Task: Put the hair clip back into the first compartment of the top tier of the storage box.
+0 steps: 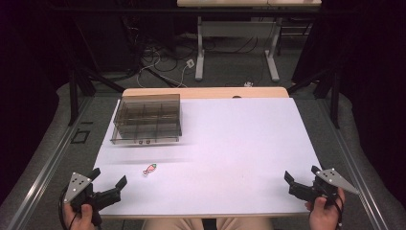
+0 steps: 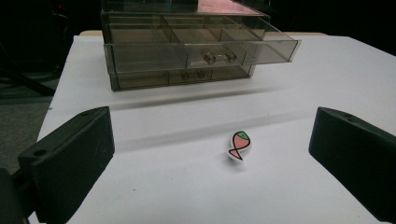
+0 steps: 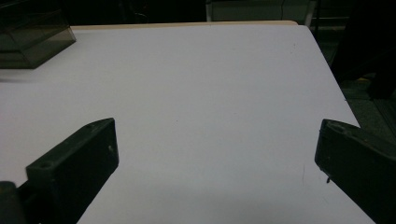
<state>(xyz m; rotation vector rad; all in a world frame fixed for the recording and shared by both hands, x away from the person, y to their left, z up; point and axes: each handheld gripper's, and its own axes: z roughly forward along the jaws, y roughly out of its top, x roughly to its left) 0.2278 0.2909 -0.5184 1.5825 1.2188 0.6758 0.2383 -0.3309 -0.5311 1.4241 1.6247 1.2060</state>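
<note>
Holding left gripper (image 1: 109, 178) and right gripper (image 1: 302, 178) both wide open, empty, fish sticker (image 2: 239, 145) lying ahead of left.

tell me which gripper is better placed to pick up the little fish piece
Left. The left gripper is open near the table's front-left corner, and the fish piece lies just ahead between its jaws. The right gripper, also open, is across the table.

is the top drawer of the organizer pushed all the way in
No, the top drawer of the smoky plastic organizer sticks out beyond the drawer below it.
</note>
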